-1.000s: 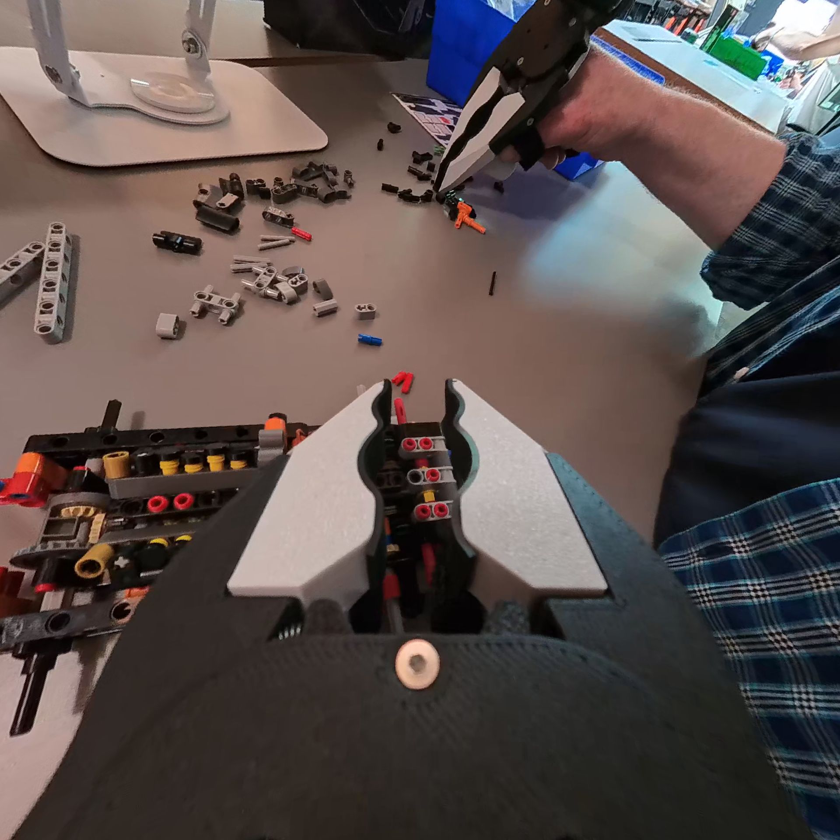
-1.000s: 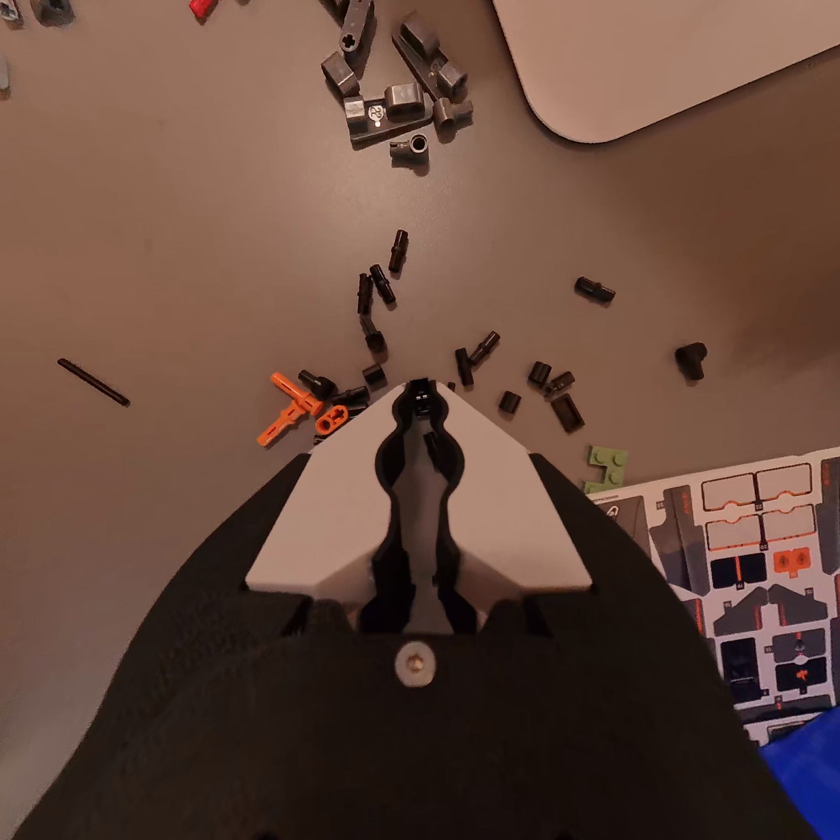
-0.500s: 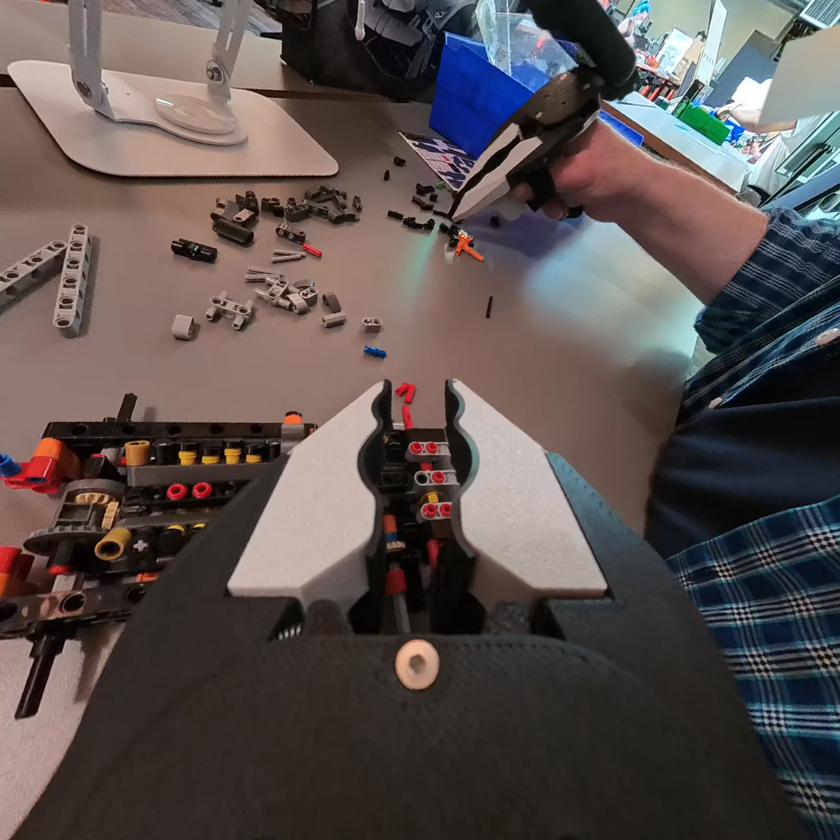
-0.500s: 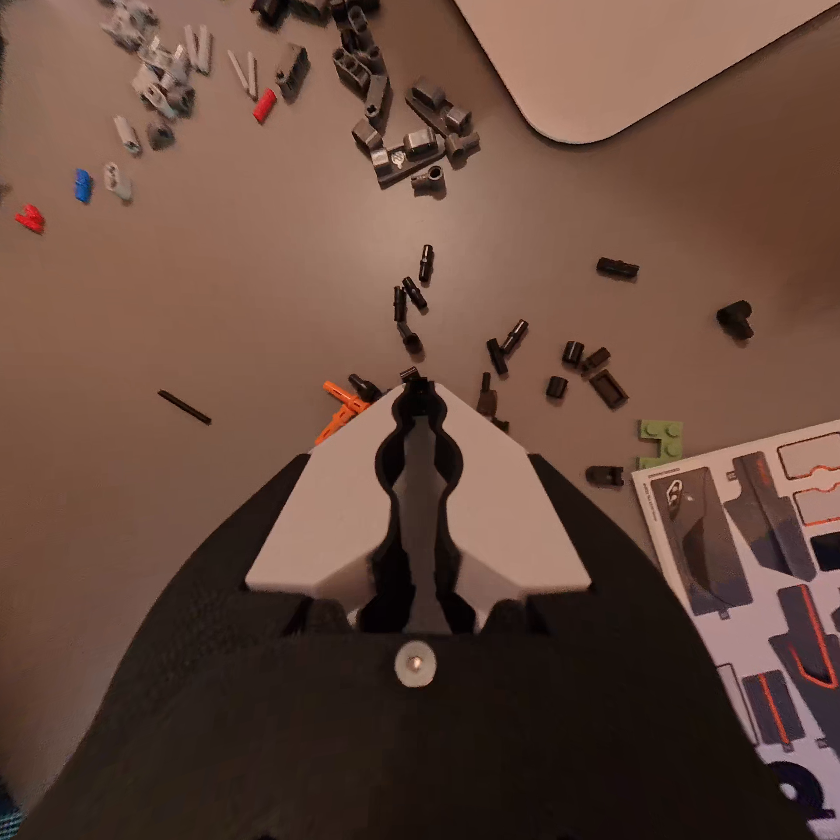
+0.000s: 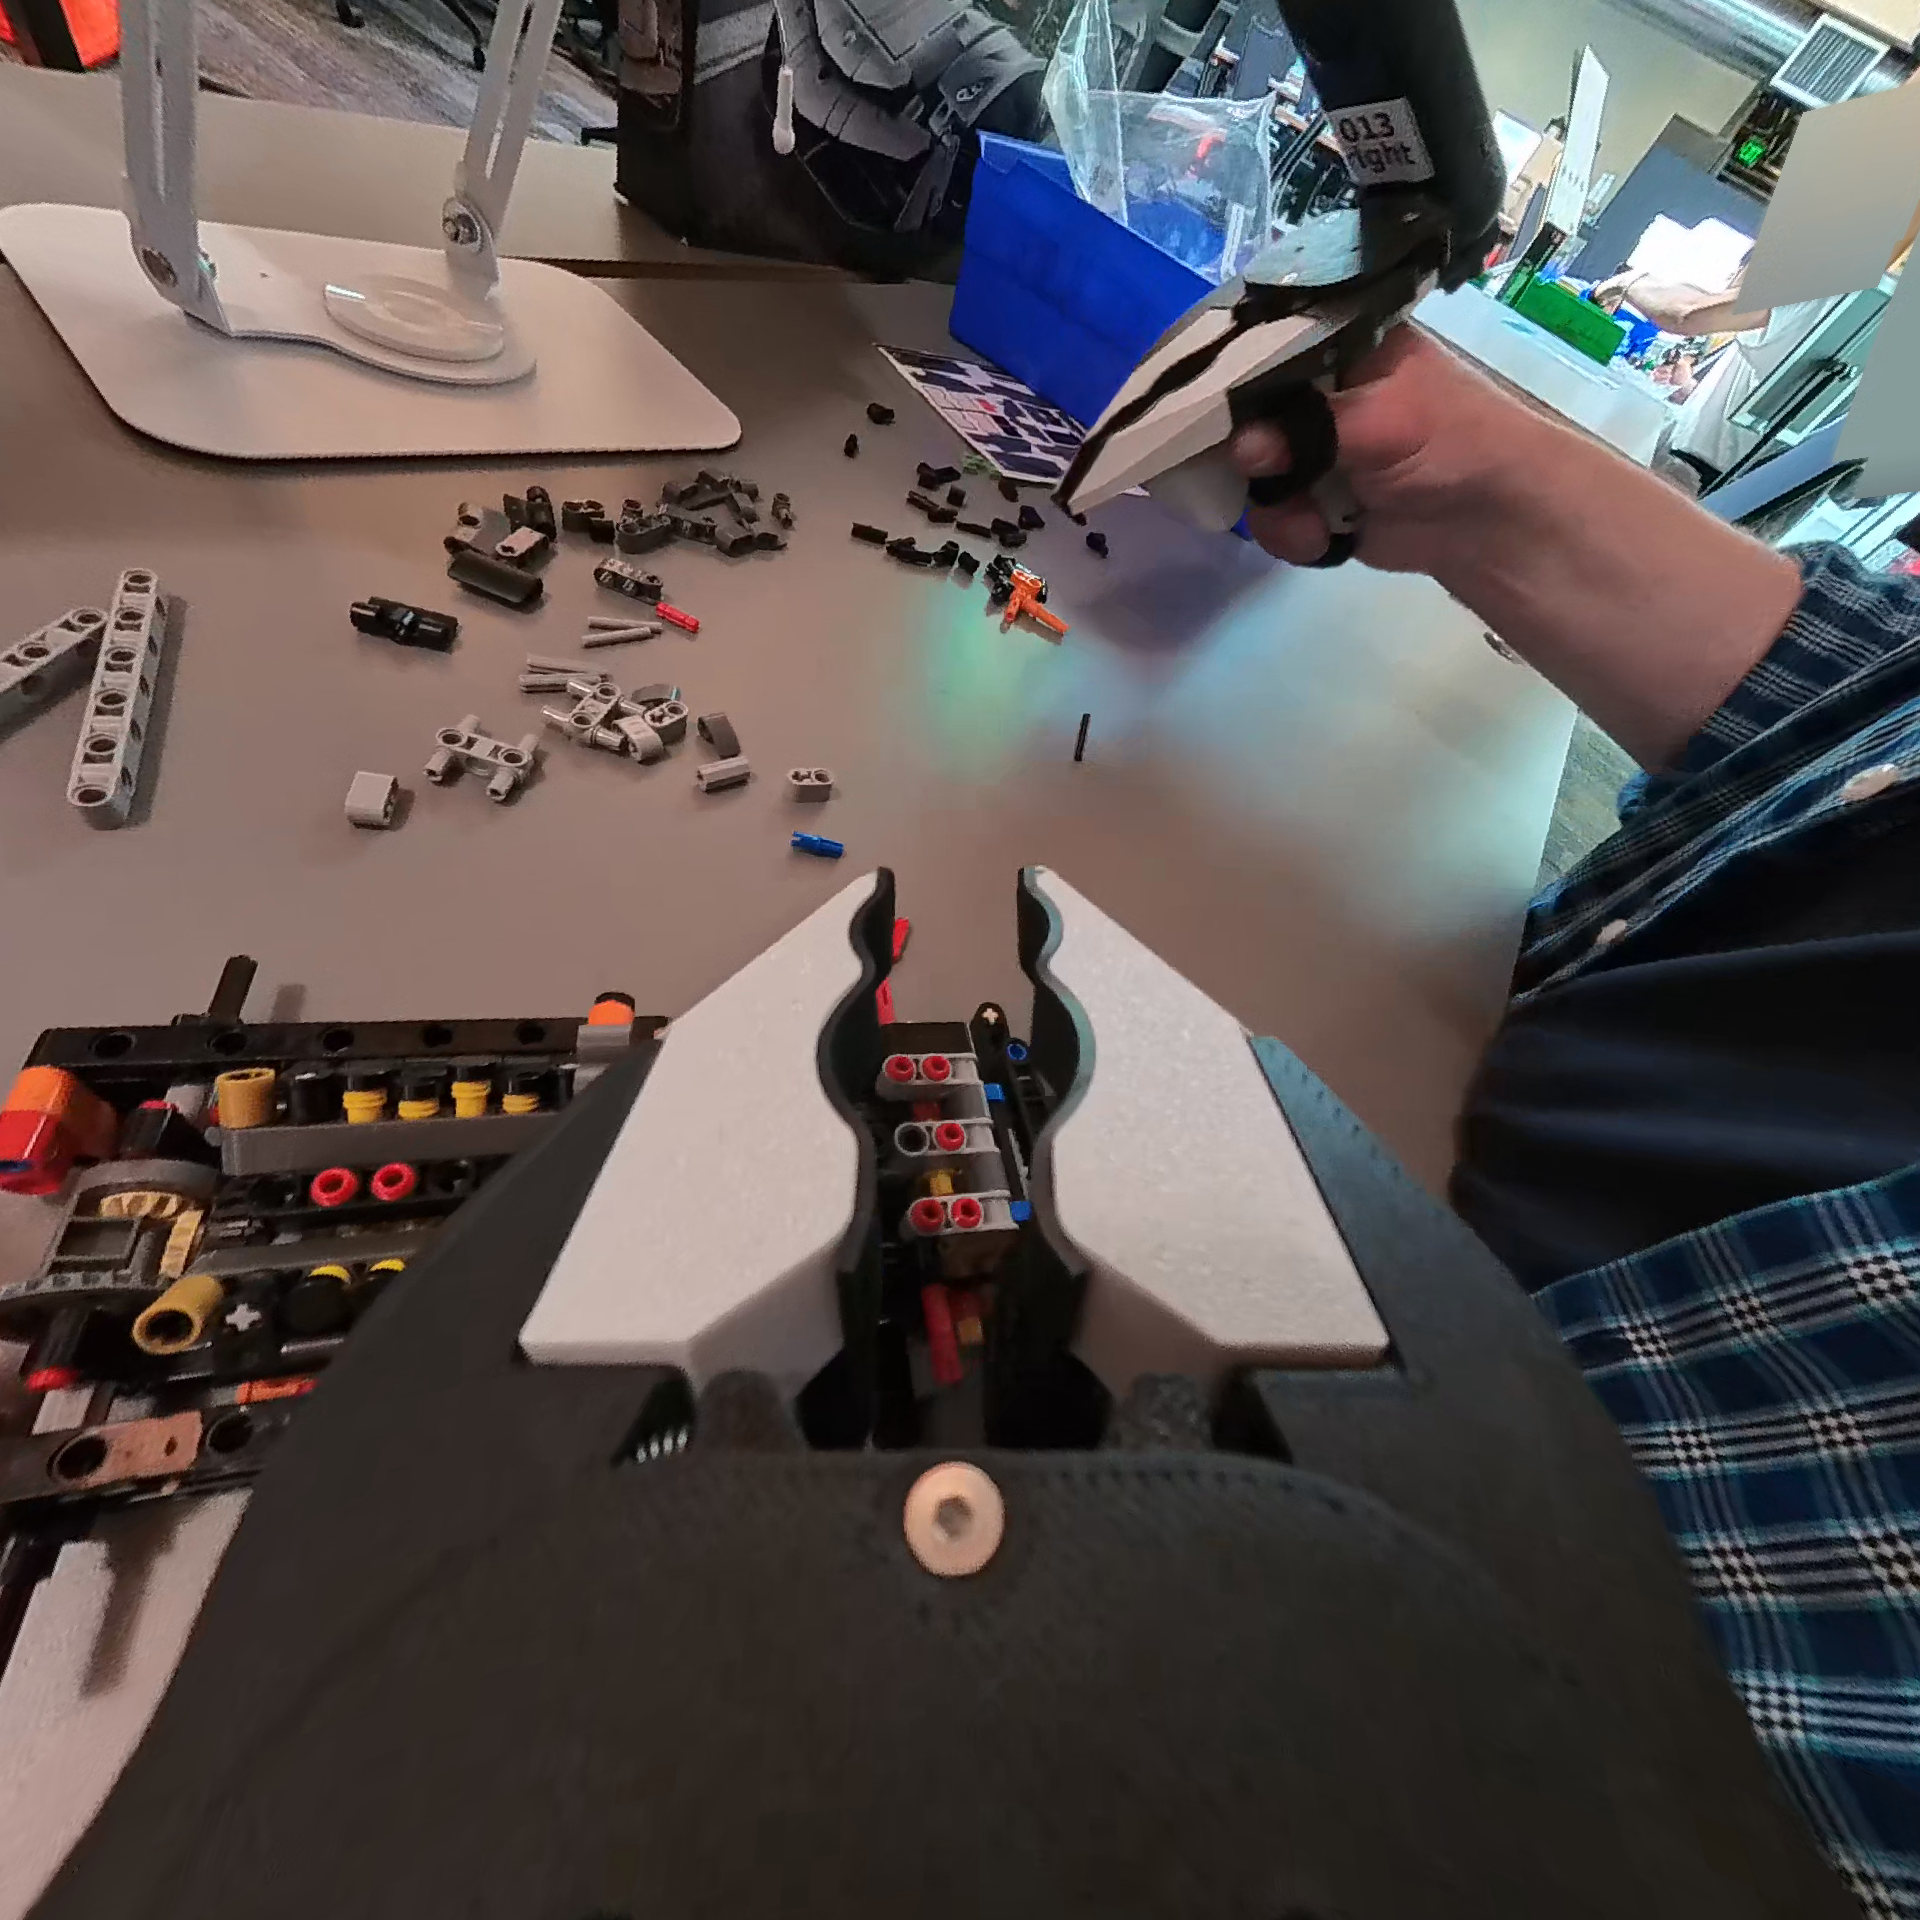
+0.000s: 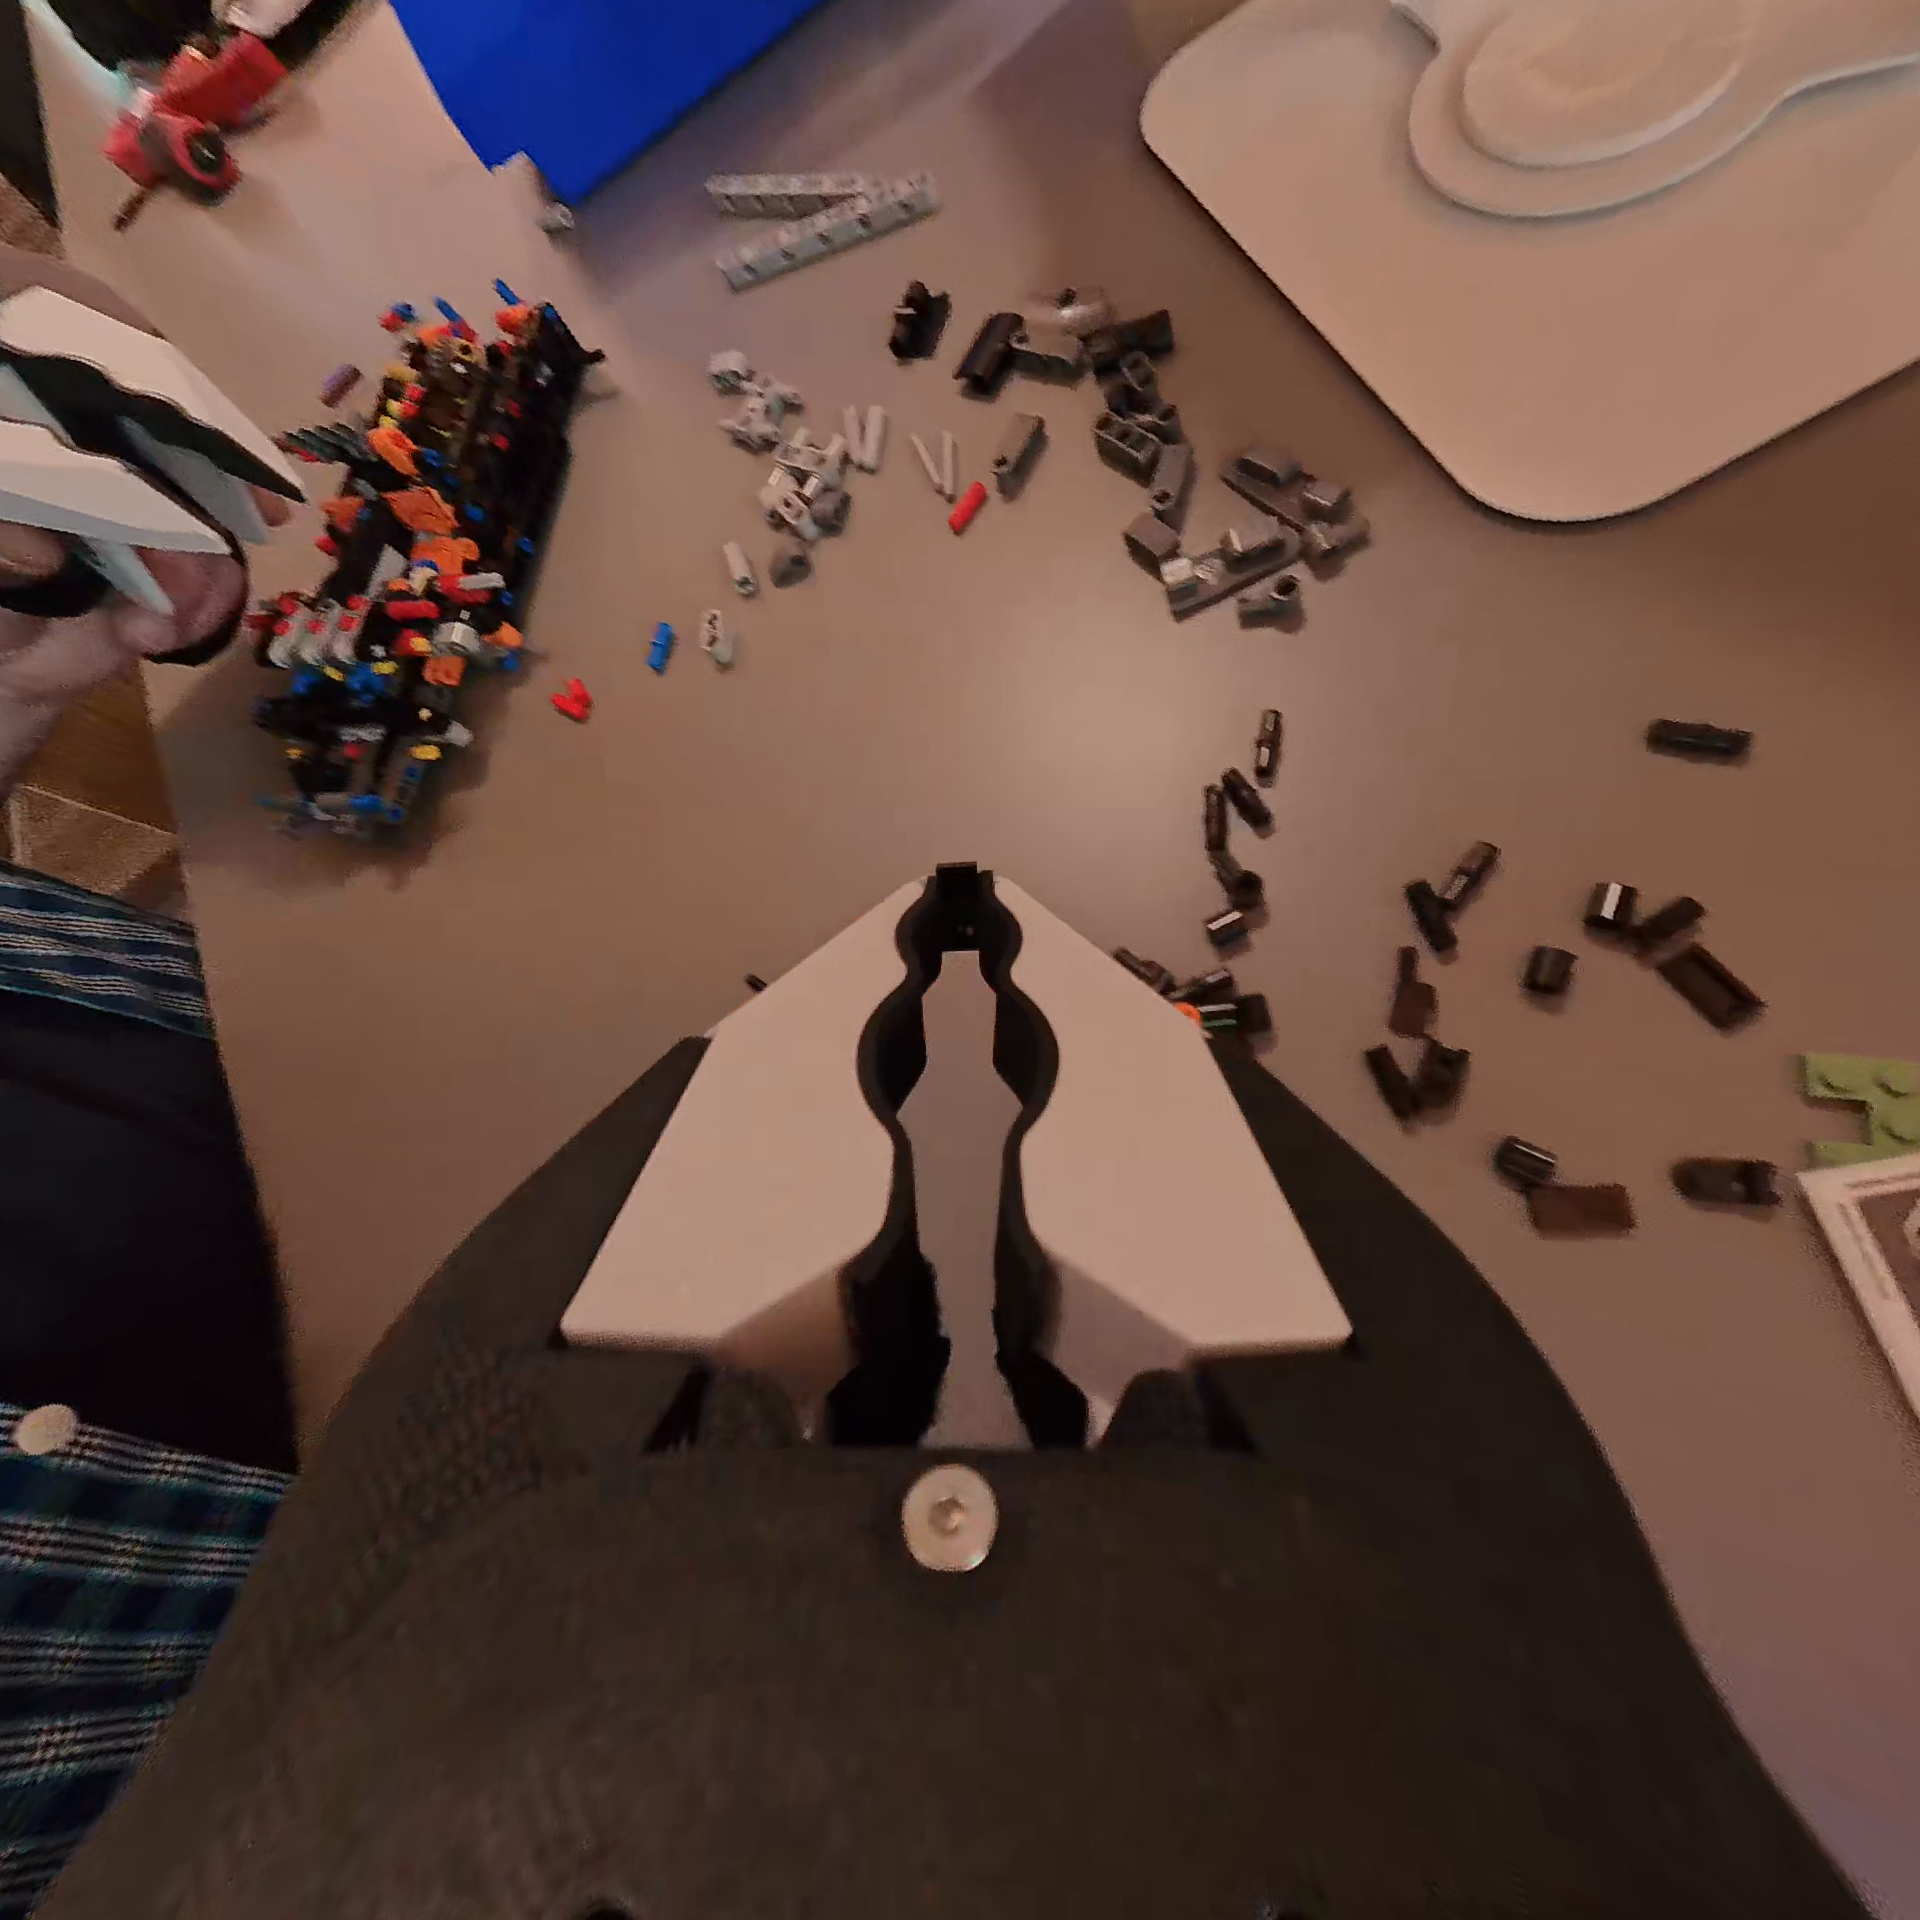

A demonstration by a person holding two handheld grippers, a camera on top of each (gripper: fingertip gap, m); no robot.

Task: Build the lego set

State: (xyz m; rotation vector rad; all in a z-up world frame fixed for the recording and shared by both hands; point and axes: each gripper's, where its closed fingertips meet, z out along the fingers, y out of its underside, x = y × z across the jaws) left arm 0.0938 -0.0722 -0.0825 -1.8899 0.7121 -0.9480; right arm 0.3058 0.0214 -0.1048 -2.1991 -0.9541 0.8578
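Note:
The long lego assembly point(image 5: 312, 1153), black and grey beams with yellow, red and orange parts, lies across the grey table point(image 5: 1247, 852). My left gripper point(image 5: 951, 896) is shut on its near right end; grey connectors with red pins show between the fingers. The right wrist view shows the assembly point(image 6: 416, 582) at left with the left gripper point(image 6: 270, 509) at its end. My right gripper point(image 6: 956, 881) is shut on a small black pin point(image 6: 956, 906) and hangs above the table. In the left wrist view the right gripper point(image 5: 1070, 504) hovers over the scattered black pins point(image 5: 935, 530).
Loose parts lie on the table: dark grey pieces point(image 5: 644, 520), light grey connectors point(image 5: 603, 717), two grey beams point(image 5: 114, 696), an orange piece point(image 5: 1029, 605). A white monitor base point(image 5: 364, 353), a blue bin point(image 5: 1060, 301) and a sticker sheet point(image 5: 987, 416) stand behind. A plaid sleeve point(image 5: 1714, 1351) is at right. One gripper's finger ends stand about 25 centimeters off the other's. The orange piece point(image 5: 1029, 605) is closer to my right gripper, around 6 centimeters from its tips; the left tips are 30 centimeters off.
My right gripper has risen from the black pin pile with a pin in its tips and turned toward the assembly. My left gripper has tilted up a little, still on the assembly.

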